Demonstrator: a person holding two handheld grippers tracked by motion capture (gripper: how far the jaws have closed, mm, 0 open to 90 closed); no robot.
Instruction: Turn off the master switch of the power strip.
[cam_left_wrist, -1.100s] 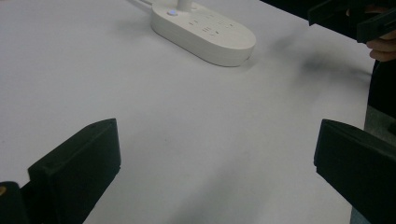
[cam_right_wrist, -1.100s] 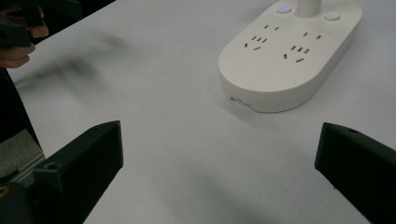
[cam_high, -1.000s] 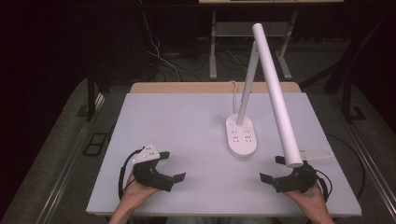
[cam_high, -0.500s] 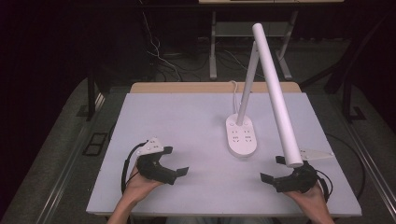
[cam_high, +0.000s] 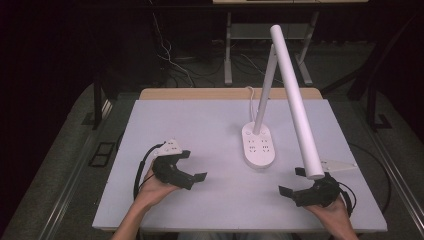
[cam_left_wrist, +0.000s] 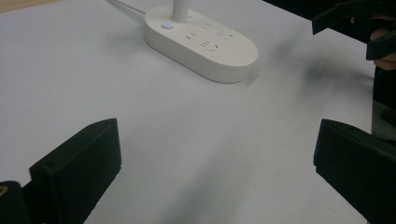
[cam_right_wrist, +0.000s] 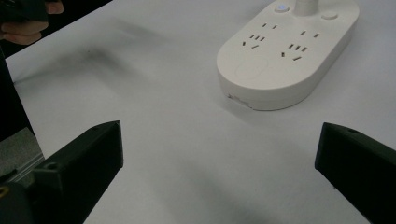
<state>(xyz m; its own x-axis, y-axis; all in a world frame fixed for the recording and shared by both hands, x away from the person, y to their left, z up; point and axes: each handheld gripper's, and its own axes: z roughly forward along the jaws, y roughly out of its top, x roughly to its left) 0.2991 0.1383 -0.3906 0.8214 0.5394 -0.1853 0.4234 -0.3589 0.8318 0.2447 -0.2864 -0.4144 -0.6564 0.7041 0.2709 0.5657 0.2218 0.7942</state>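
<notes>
Left gripper edges inward toward the lamp on the white surface (cam_high: 200, 125)

Left gripper (cam_high: 191, 166) has shifted right since a second ago, jaws spread wide, empty; desk lamp base (cam_high: 258, 144) stands centre-right, untouched; right gripper (cam_high: 292, 181) unmoved, jaws wide, empty.

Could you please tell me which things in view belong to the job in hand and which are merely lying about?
In hand: desk lamp with its socket base; left gripper and right gripper, both open.

Lying about: white table; cables on the floor; metal stand.
</notes>
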